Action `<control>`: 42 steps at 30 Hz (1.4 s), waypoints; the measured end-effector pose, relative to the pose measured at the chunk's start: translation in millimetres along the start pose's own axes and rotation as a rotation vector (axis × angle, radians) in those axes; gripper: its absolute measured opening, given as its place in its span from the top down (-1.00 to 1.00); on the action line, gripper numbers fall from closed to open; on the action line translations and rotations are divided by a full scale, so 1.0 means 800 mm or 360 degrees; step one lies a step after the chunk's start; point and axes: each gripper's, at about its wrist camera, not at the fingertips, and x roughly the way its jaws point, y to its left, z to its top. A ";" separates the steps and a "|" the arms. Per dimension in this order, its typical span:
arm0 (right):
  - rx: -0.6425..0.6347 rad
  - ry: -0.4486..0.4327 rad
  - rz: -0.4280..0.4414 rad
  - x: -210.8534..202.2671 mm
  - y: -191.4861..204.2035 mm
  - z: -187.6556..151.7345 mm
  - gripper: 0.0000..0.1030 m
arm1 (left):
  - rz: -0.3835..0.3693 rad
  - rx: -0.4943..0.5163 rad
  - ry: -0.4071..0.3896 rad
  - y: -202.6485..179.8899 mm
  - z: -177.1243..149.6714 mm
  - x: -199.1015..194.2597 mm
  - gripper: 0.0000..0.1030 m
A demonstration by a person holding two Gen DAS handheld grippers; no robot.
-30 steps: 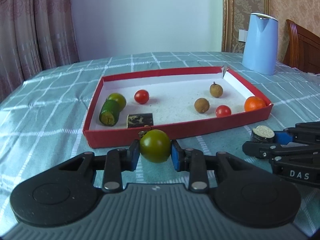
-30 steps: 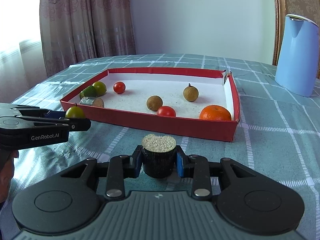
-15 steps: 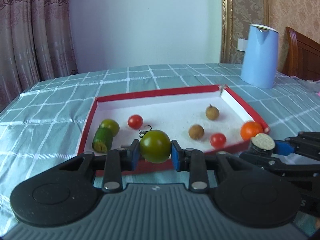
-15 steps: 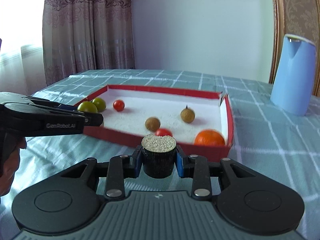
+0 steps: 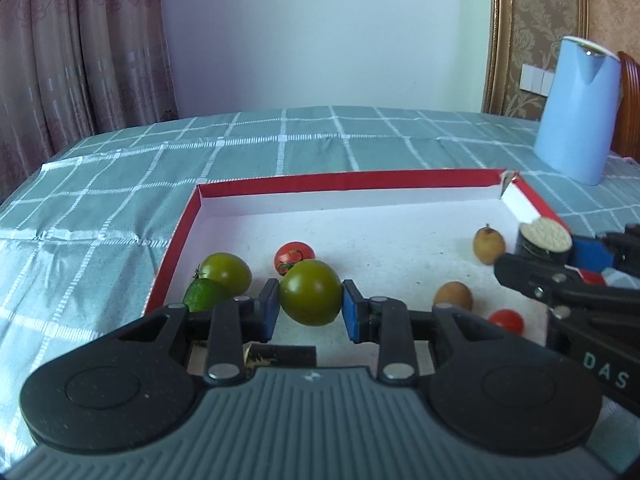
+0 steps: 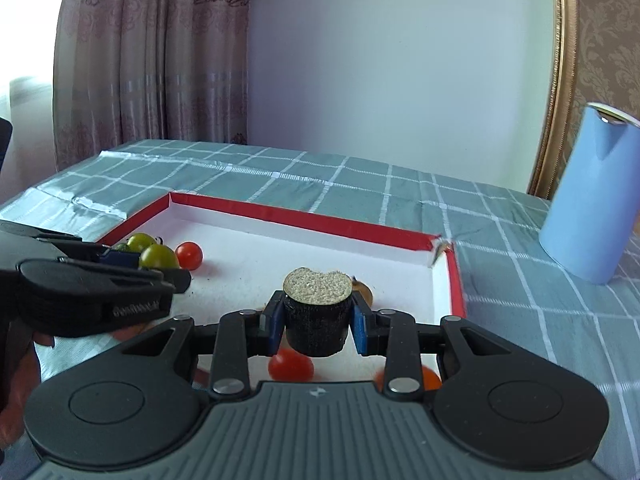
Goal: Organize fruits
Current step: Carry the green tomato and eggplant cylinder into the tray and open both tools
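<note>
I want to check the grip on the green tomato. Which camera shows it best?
The left wrist view: the green tomato sits centred and large, clamped in the left gripper. The right wrist view shows it small, from the side, partly hidden behind that gripper's fingers.

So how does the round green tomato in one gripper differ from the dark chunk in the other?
The round green tomato is smooth, whole and olive-green; the dark cylindrical chunk is near-black, flat-sided, with a pale cut top. Left gripper holds the tomato, right gripper the chunk. Both hang above the red-walled tray.

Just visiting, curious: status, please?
Left tool shut on green tomato. Right tool shut on dark cut chunk. Both above red tray. Nothing blocking.
</note>
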 end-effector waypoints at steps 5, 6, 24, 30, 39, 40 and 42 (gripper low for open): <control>-0.0040 0.0058 -0.0015 0.032 0.013 0.012 0.37 | 0.0030 0.0010 0.0029 -0.001 0.002 0.012 0.42; -0.0037 0.0073 -0.0013 0.037 0.015 0.014 0.37 | 0.0030 0.0009 0.0034 -0.001 0.002 0.014 0.42; -0.0009 0.0247 -0.0015 0.095 0.019 0.021 0.37 | 0.0074 -0.0031 0.0059 0.008 0.006 0.033 0.29; 0.0015 0.0249 -0.0006 0.096 0.016 0.022 0.37 | 0.0083 -0.0036 0.0054 0.010 0.005 0.032 0.13; 0.0074 0.0253 0.0025 0.094 0.006 0.020 0.36 | 0.0086 -0.0055 0.0060 0.014 0.003 0.031 -0.16; 0.0078 0.0252 0.0025 0.092 0.006 0.019 0.36 | 0.0082 -0.0058 0.0062 0.014 0.003 0.031 -0.18; 0.0086 0.0248 0.0014 0.092 0.005 0.018 0.29 | 0.0077 -0.0064 0.0067 0.015 0.003 0.031 -0.18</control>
